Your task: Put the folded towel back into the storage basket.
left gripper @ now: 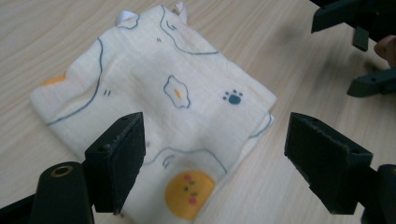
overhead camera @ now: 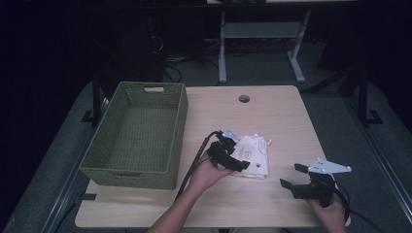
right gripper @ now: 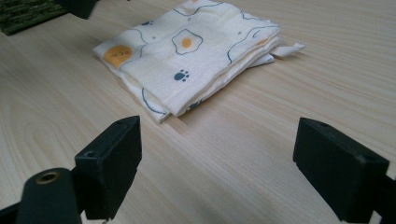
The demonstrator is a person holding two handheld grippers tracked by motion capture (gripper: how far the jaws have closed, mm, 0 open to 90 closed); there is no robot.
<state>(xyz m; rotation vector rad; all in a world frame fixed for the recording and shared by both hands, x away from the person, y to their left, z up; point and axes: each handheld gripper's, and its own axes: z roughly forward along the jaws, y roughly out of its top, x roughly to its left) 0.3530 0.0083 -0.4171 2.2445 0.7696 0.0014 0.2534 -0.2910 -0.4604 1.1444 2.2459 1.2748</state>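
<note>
no words, letters, numbers or brand marks can be read anywhere. the folded cloth (left gripper: 159, 102) bears printed pictures only, no writing: a fried egg near its middle, a dark blue paw print at about 3 o'clock from the egg, a round orange face at about 6 o'clock near the cloth's edge, and thin blue wavy outlines across the rest. the green woven basket (overhead camera: 133, 138) carries no label, and the wooden table (overhead camera: 272, 111) shows no sign or sticker.
</note>
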